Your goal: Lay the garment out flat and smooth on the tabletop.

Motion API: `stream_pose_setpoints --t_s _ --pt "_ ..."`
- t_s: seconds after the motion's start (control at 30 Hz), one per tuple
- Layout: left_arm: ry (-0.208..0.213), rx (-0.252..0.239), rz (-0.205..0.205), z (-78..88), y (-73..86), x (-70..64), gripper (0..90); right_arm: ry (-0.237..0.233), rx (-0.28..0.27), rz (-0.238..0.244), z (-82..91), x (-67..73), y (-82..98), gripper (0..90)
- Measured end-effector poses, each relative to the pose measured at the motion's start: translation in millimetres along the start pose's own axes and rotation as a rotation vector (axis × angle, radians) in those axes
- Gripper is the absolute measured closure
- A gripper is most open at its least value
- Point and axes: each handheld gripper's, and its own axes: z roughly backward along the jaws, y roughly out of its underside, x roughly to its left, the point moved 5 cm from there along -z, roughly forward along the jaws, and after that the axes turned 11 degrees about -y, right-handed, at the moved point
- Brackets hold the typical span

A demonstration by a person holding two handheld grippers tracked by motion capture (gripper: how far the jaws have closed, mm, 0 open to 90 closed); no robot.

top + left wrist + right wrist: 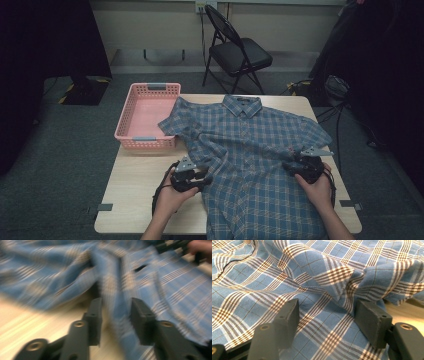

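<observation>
Shirt (250, 160): we find it spread flat, unfolded; folding remains.
Left gripper (200, 176): parted, shirt's edge loose between jaws.
Right gripper (292, 167): parted over cloth, gripping nothing.

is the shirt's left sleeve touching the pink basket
Touching: in the high view the plaid shirt has its sleeve lying over the pink basket's right rim.

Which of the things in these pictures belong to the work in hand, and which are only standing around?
Part of the work:
- plaid shirt, spread on the table
- left hand-held gripper, at the shirt's edge
- right hand-held gripper, over a fold of the shirt

Only standing around:
- pink basket, on the table beside the shirt
- folding chair, behind the table
</observation>
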Motion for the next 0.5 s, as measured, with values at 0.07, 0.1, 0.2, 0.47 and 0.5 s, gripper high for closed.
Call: stream_pose_setpoints --t_s 0.07,0.1,0.2,0.47,0.5 --pt "0.007 0.006 -0.028 -8.7 -8.6 -6.4 73.7 0.0 0.0 0.0 0.0 0.0 0.0 35.8" --pt "0.007 0.021 -0.056 -13.8 -12.0 -9.6 77.4 0.0 0.0 0.0 0.0 0.0 0.0 35.8" --pt "0.018 0.06 -0.103 -29.6 -20.6 -18.7 86.3 0.0 0.0 0.0 0.0 0.1 0.1 35.8" --pt "-0.021 0.048 -0.223 -57.6 -55.9 -47.6 87.6 0.0 0.0 0.0 0.0 0.1 0.1 35.8" --pt "-0.024 0.055 -0.246 -62.9 -58.6 -53.0 87.6 0.0 0.0 0.0 0.0 0.1 0.1 35.8"
